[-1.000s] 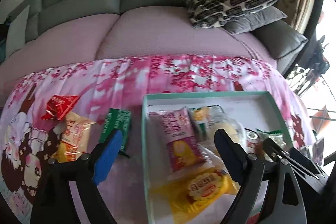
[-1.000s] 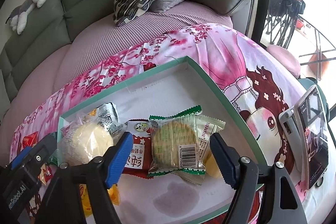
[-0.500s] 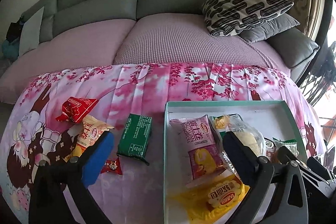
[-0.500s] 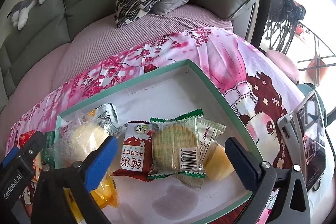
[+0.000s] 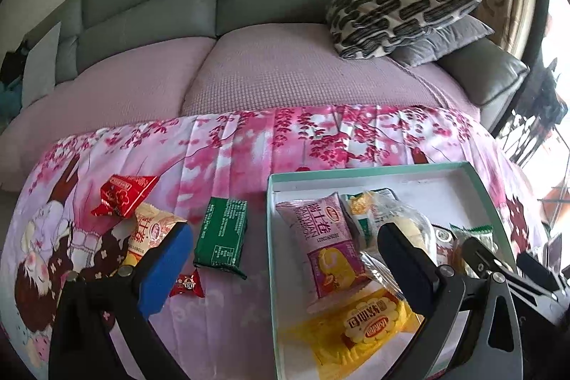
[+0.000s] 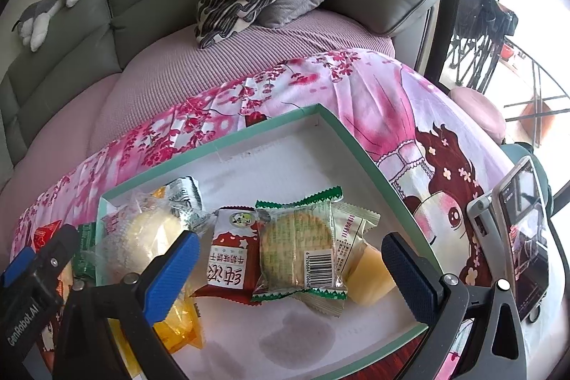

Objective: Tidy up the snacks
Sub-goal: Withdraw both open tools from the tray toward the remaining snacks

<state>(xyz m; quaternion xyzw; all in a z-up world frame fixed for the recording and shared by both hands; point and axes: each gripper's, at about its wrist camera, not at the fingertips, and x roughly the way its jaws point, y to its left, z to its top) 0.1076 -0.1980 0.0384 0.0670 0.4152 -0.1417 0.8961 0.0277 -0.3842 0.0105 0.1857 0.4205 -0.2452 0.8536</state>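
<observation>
Hovering tilted down over tray [image 6: 359, 145], left gripper [image 5: 281, 259], right gripper [image 6: 290, 266], apparently empty

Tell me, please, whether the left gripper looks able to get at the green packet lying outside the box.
Probably yes: the green packet lies flat on the cloth, apart from its neighbours, and the left gripper hangs open above with nothing between.

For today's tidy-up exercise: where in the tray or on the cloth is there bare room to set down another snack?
Free: the tray floor along its far wall, behind the round cracker pack, and the cloth between the green packet and the tray's left wall. Crowded: the tray's near half and around the red packet.
</observation>
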